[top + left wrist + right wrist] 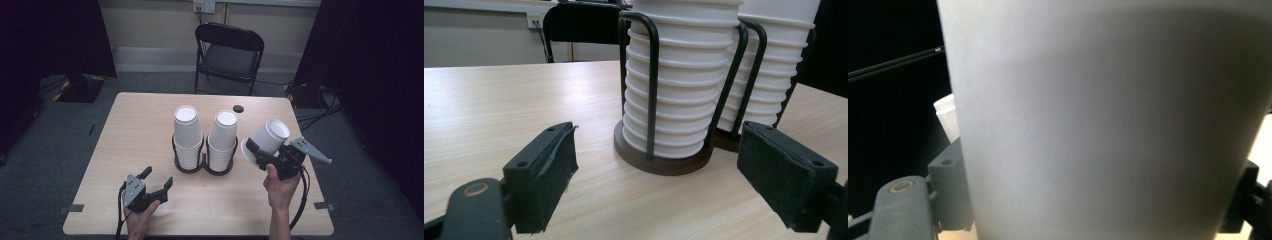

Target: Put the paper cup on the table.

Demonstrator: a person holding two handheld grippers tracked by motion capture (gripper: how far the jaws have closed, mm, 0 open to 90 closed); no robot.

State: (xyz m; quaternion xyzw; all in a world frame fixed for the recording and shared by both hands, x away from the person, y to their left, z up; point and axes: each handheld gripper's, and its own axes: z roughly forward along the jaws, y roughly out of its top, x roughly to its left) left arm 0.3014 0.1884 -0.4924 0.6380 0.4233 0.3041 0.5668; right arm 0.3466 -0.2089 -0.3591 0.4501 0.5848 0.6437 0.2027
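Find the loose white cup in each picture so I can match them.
High view: the cup lies tilted, right of centre, clamped in the right tongs, beside the cup rack.
Left gripper view: no loose cup here; the rack stands ahead with its stacks.
Right gripper view: the cup spans most of the frame, between the jaws.
Shared landmark: the rack, seen in the high and left gripper views.

L gripper (156,181) jaws wide apart, low; R gripper (256,152) clamped, tilted
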